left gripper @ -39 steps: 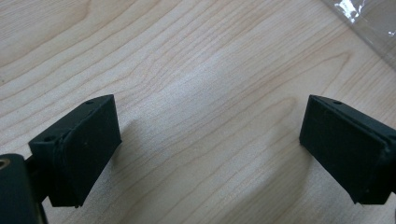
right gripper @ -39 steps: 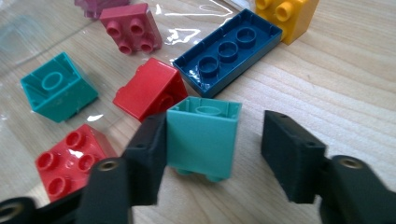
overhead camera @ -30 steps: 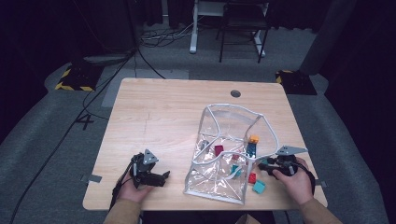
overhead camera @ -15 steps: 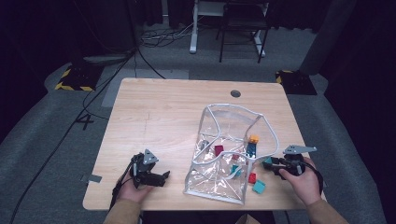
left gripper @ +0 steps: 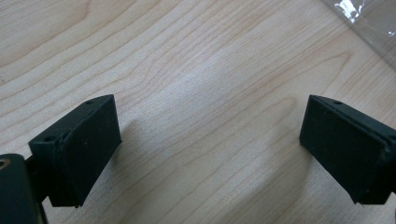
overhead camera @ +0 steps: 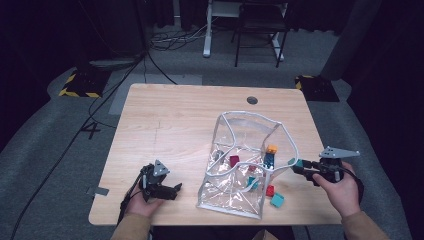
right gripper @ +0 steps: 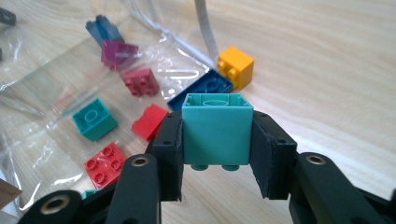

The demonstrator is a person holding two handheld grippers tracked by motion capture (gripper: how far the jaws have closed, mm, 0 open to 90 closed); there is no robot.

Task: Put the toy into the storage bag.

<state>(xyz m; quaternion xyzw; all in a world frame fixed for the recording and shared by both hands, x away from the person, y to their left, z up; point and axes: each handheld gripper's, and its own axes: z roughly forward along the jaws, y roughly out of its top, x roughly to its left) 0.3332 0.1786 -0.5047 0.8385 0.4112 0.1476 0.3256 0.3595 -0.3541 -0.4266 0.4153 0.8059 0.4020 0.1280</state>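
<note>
- The right gripper (right gripper: 217, 154), clamped on a teal brick (right gripper: 217, 133), has risen beside the clear bag (overhead camera: 245, 200).
- The left gripper (left gripper: 210, 149), jaws apart, unmoved left of the bag.
- A yellow brick (right gripper: 236, 66) and blue brick (right gripper: 201, 88) lie ahead by the bag's rim.

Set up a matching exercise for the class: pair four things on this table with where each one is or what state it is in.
Column one:
1. teal brick
2. yellow brick
3. left gripper
4. clear bag

Column two:
A. jaws open over bare wood
B. lying on the table with bricks inside
C. clamped between the right gripper's jaws
D. on the table beside a blue brick

Pairs: 1-C, 2-D, 3-A, 4-B
</note>
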